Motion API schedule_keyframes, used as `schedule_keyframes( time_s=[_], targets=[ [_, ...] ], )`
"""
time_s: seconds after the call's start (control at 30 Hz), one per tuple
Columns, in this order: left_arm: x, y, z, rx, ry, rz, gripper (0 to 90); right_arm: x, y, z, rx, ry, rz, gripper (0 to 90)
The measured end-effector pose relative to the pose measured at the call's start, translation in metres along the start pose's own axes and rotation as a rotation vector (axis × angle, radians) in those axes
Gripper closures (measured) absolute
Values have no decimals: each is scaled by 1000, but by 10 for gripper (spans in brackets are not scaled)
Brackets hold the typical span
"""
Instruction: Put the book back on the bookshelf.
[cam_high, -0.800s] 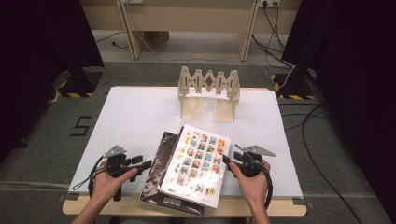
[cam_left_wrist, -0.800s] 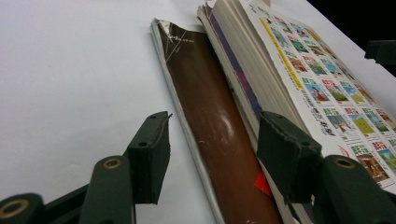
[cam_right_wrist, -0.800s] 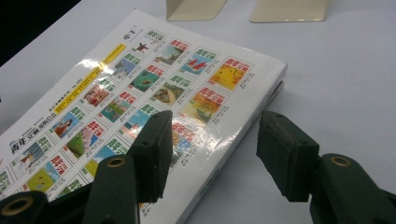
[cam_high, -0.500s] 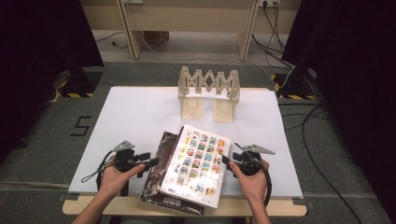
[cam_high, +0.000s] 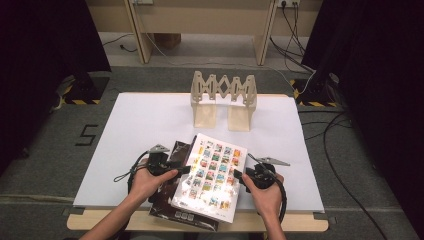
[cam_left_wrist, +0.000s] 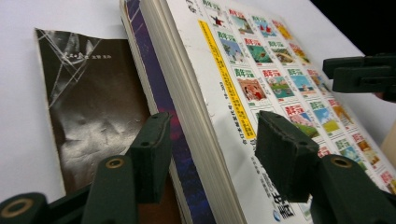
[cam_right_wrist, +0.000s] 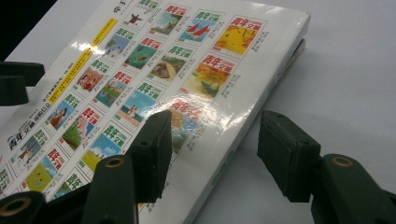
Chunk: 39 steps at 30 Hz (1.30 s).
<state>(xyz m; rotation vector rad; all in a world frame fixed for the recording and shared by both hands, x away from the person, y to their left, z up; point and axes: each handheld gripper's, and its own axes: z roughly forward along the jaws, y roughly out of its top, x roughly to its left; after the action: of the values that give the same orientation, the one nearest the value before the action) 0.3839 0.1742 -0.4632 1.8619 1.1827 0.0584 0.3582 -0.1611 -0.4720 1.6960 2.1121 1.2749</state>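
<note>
Glossy and white, the picture-covered book (cam_high: 212, 177) lies atop a dark book (cam_high: 172, 200). The left gripper (cam_high: 184, 169), at its nine o'clock, straddles its page edge unclenched. The right gripper (cam_high: 237, 176), at three o'clock, gapes across the opposite edge.

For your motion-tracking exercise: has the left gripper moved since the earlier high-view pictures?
Yes. Judged against the wooden rack, the left gripper has shifted right, up to the colourful book's left edge, which now sits between its open jaws.
</note>
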Motion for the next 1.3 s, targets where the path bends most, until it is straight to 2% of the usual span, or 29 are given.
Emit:
schedule_keyframes(
  time_s=[0.07, 0.17, 0.27, 0.37, 0.43, 0.47, 0.57, 0.6, 0.63, 0.7, 0.8, 0.83, 0.87, 0.9, 0.97, 1.0, 1.03, 1.07, 1.17, 1.3],
  targets=[
    [-1, 1, 4, 11, -7, -7, 474, 2, 1, 3, 22, 9, -5, 442],
    [-2, 2, 11, 40, -28, -31, 496, 3, 2, 5, 25, 5, -3, 432],
    [-3, 2, 13, 49, -8, -23, 501, 1, 2, 6, 23, 12, 8, 424],
    [-5, 4, 9, 33, 11, -15, 596, 0, 2, 7, 27, 18, 23, 412],
    [-7, 4, 7, 28, 18, 13, 635, 0, 2, 8, 29, 24, 33, 399],
    [-8, 3, 6, 18, 18, 1, 644, 0, 2, 8, 29, 22, 38, 395],
    [-7, 1, 2, -17, -28, -59, 676, -1, 1, 8, 23, 16, 40, 385],
    [-8, 1, 0, -27, -49, -71, 676, -1, 1, 8, 22, 17, 44, 385],
    [-8, 1, 0, -27, -49, -71, 671, -1, 1, 8, 22, 17, 44, 385],
    [-13, 0, -2, -39, -94, -117, 643, -2, -2, 7, 18, 20, 65, 385],
    [-15, -5, 0, 1, -106, -151, 587, -2, -3, 6, 17, 16, 62, 385],
    [-15, -6, 1, 12, -109, -156, 585, -2, -3, 6, 14, 15, 58, 385],
    [-16, -10, 2, 19, -116, -179, 586, -2, -4, 5, 12, 16, 59, 385],
    [-16, -10, 2, 19, -116, -179, 591, -2, -4, 5, 12, 16, 59, 385],
    [-23, -19, 7, 54, -181, -244, 593, -2, -6, 5, 5, 17, 73, 384],
    [-25, -22, 9, 55, -187, -246, 595, -2, -6, 5, 3, 18, 75, 384],
    [-28, -24, 12, 52, -174, -218, 592, -1, -7, 5, 2, 15, 75, 384],
    [-28, -24, 13, 52, -172, -211, 601, -1, -7, 5, 1, 12, 72, 384],
    [-22, -20, 14, 50, -217, -237, 680, -2, -6, 4, 9, 18, 73, 378],
    [-19, -19, 15, 47, -234, -260, 726, -14, 6, 6, 25, 36, 59, 399]
  ],
)
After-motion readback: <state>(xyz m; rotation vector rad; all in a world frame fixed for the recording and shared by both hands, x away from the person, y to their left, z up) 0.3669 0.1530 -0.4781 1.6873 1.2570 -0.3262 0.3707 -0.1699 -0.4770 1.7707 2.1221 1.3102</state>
